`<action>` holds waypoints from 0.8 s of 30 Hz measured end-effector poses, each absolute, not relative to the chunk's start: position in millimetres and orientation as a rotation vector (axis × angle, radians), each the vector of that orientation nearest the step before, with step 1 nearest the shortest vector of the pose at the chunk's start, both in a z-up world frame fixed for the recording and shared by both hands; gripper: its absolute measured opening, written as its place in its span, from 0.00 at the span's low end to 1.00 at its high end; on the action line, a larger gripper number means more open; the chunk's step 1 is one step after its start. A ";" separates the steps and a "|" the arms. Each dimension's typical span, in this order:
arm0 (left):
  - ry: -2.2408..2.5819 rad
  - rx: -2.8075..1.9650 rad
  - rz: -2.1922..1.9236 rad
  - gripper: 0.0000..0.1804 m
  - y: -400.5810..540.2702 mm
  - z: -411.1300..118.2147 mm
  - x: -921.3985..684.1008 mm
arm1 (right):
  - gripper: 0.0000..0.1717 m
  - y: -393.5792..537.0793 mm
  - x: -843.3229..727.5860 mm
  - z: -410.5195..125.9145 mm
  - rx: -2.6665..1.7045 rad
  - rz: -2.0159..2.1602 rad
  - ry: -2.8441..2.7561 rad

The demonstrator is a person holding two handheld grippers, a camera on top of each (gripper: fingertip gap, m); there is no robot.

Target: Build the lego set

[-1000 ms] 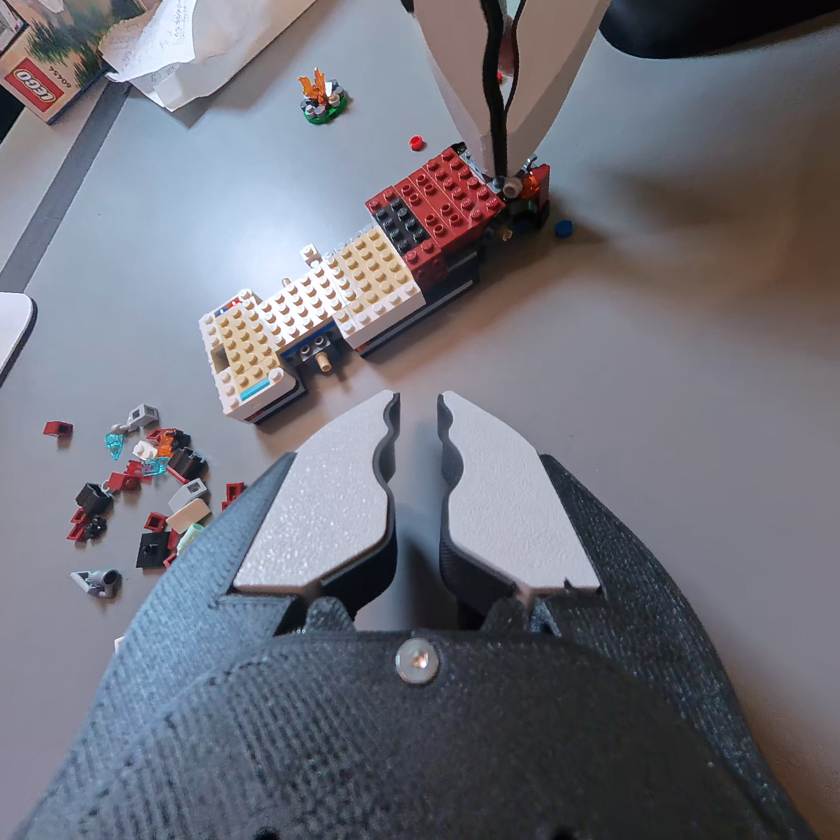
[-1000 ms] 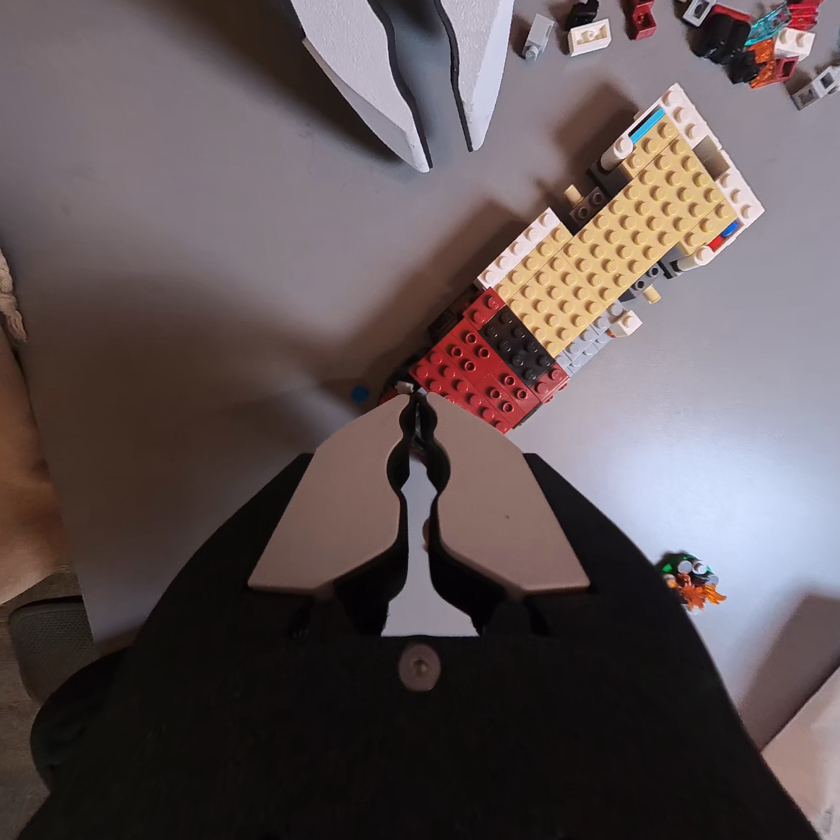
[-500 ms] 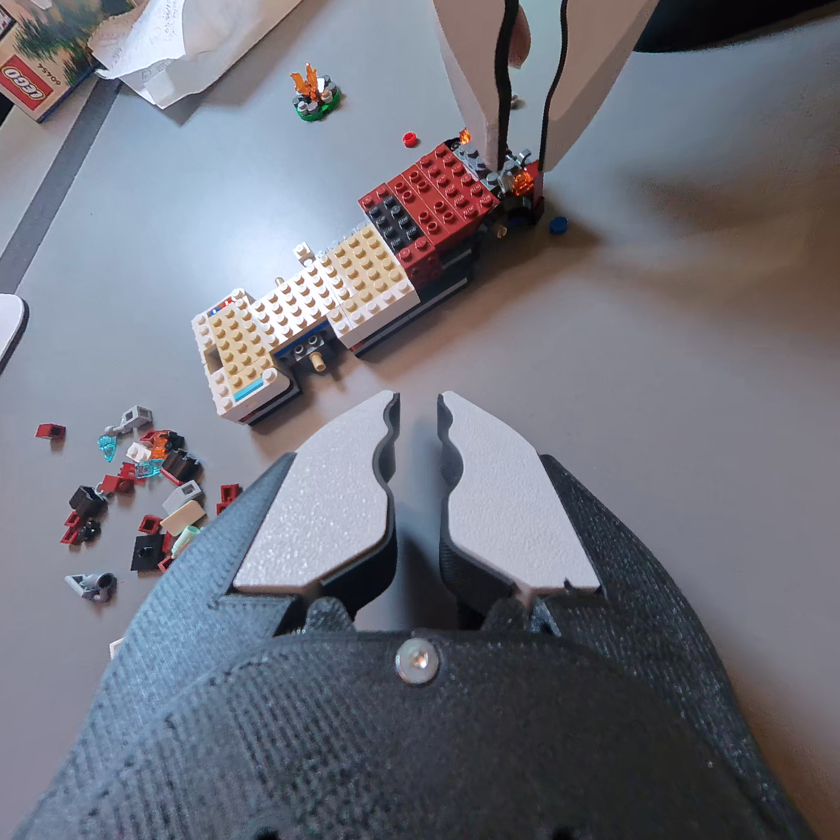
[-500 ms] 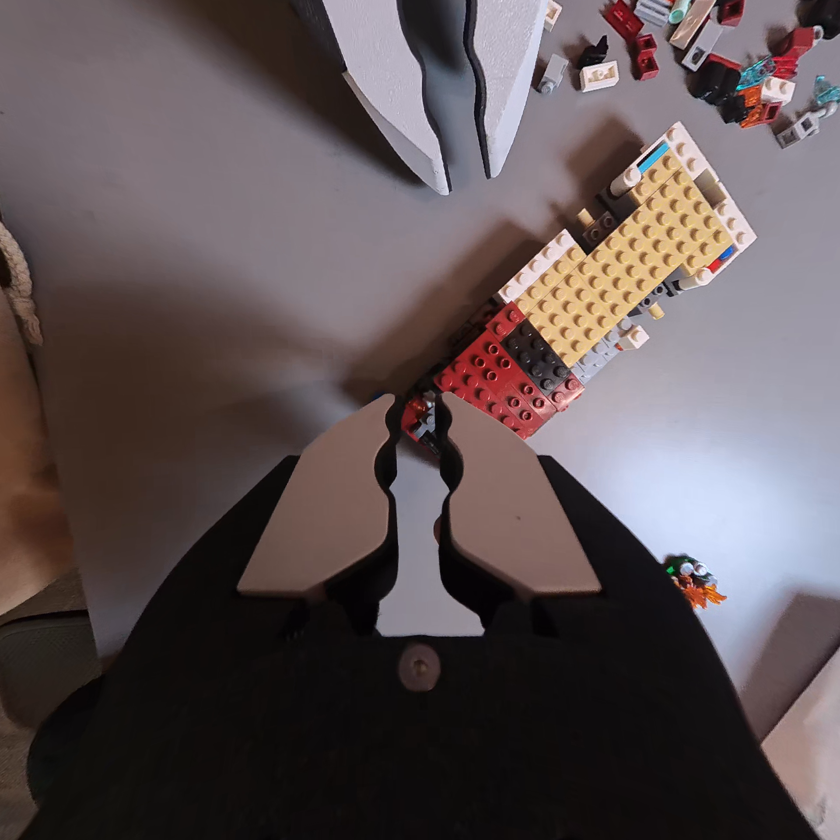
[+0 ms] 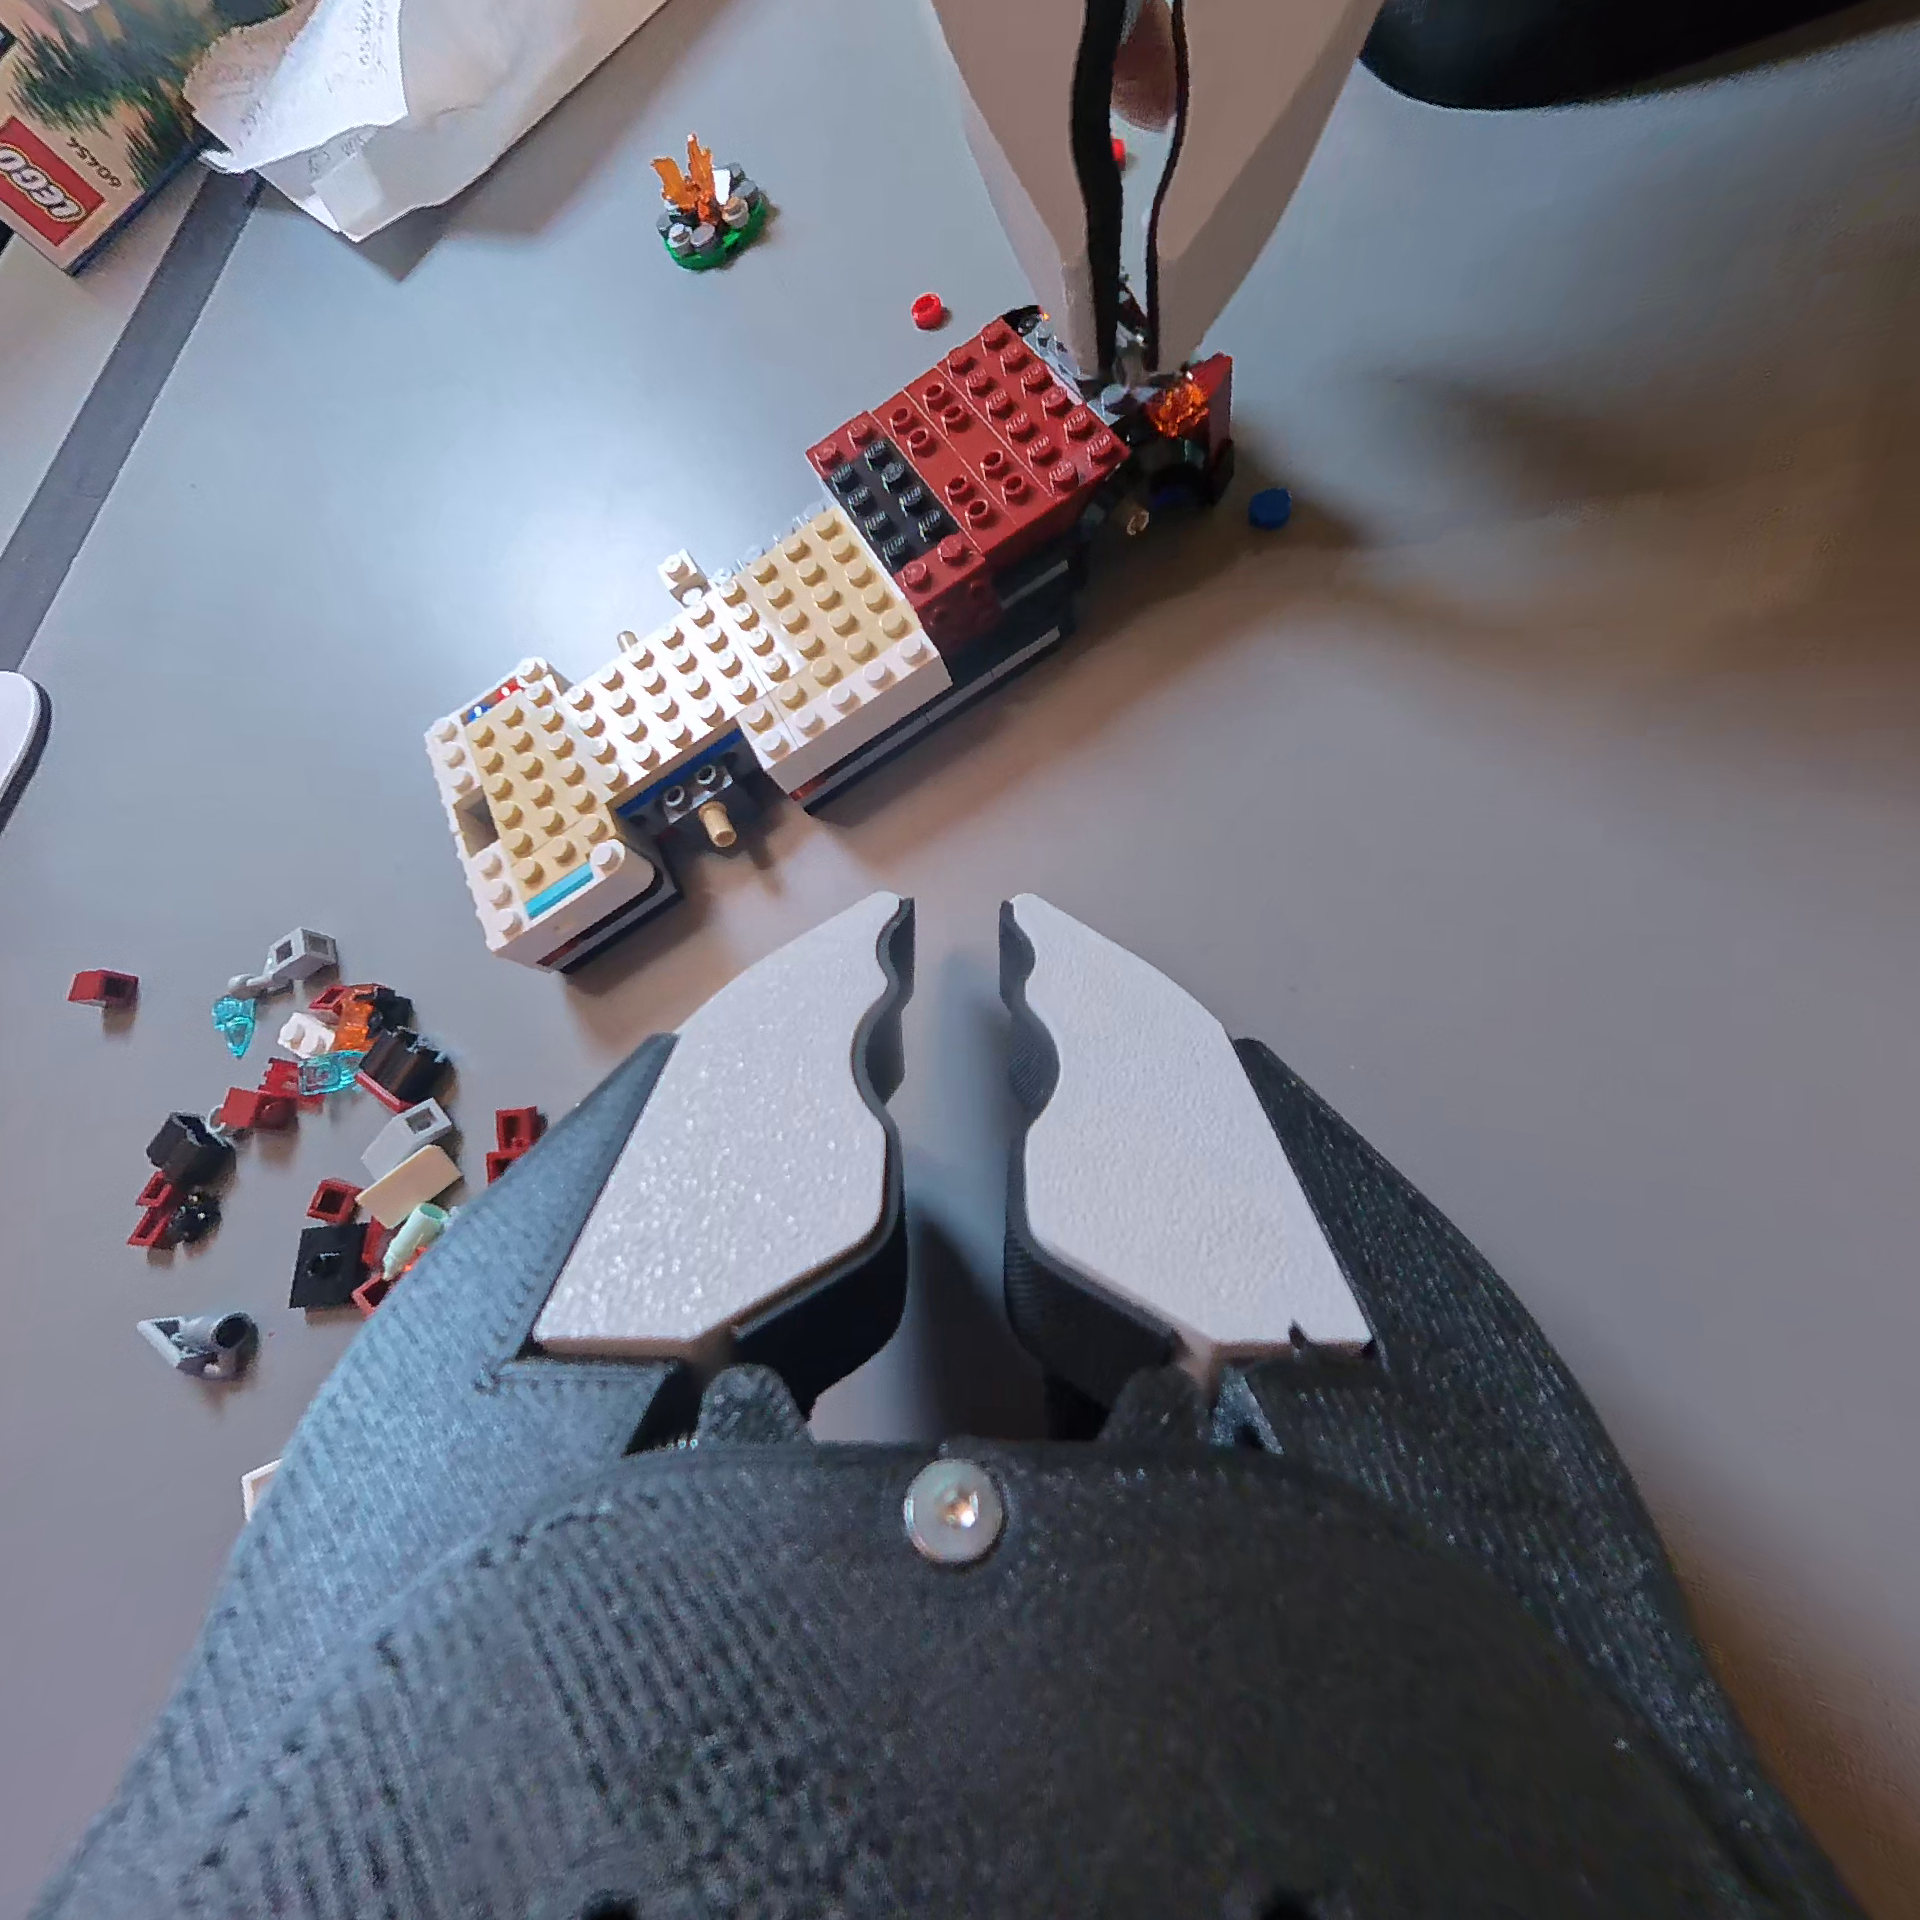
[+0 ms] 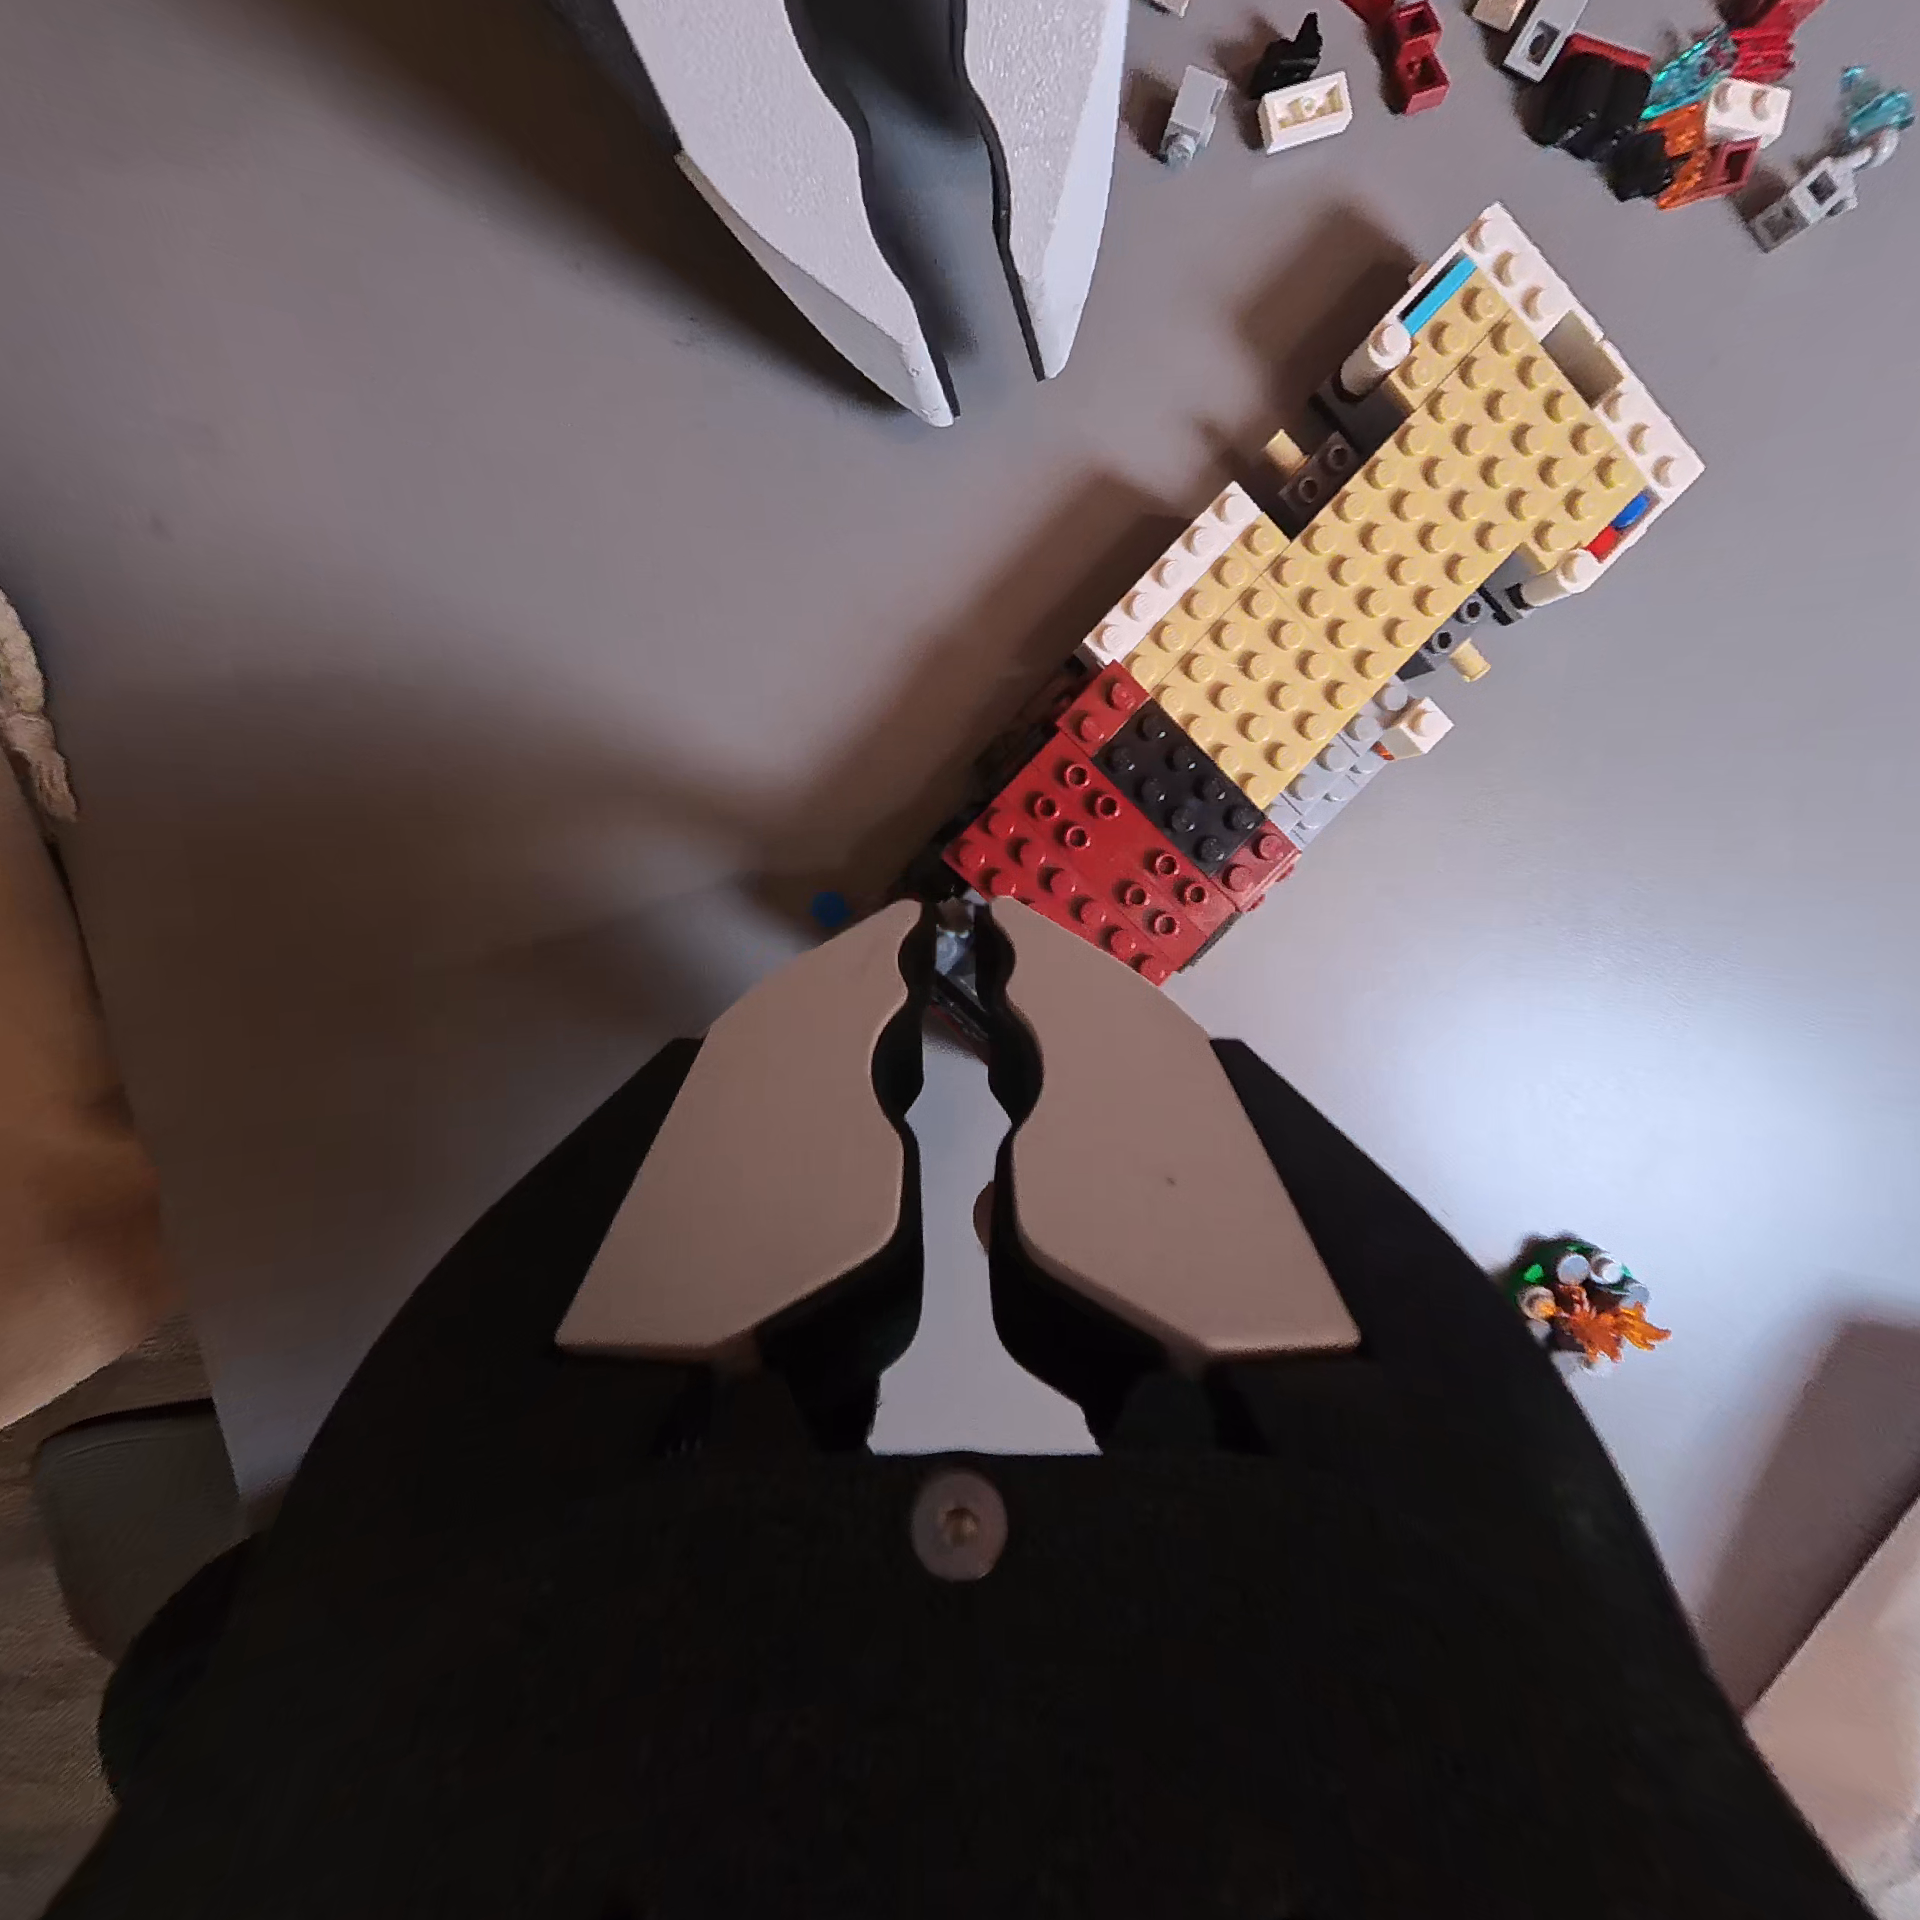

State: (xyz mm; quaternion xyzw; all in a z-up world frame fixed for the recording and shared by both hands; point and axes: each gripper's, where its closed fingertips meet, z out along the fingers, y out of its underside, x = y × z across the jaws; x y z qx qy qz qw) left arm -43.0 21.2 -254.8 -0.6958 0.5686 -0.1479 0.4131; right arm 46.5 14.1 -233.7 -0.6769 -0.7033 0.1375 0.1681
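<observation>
**Right gripper pinches grey piece at end of brick model**

On a grey table (image 5: pixel 1455 831), the right gripper (image 6: pixel 956 920) stands tip-down at the dark-red end of a long brick model (image 5: pixel 831 613); its jaws are drawn in to a narrow gap, and the pads appear to press on a small grey piece (image 6: pixel 954 951) seated there beside an orange clear part (image 5: pixel 1174 407); the model lies flat on the table, running from that red end to a tan-and-white end near the left gripper (image 5: pixel 956 914); the left gripper hangs just short of the model, jaws slightly apart, nothing between them; a blue stud (image 5: pixel 1269 507) and a red stud (image 5: pixel 926 309) lie by the red end; loose bricks (image 5: pixel 312 1122) are scattered to the left; half a second ago the right jaws stood wider around the same spot; the left gripper's gap looks unchanged
</observation>
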 end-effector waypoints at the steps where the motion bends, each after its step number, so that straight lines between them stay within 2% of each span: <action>1: 1.431 -1.750 -0.372 0.08 21.1 -255.0 -42.9 | 0.04 15.8 48.0 -233.1 -1.929 0.381 -2.015; 13: 1.435 -1.750 -0.371 0.08 21.3 -254.7 -44.3 | 0.06 14.3 47.9 -237.8 -1.920 0.337 -2.262; 24: 1.452 -1.745 -0.365 0.08 20.5 -255.6 -44.8 | 0.05 17.0 48.2 -224.4 -1.857 0.374 -2.218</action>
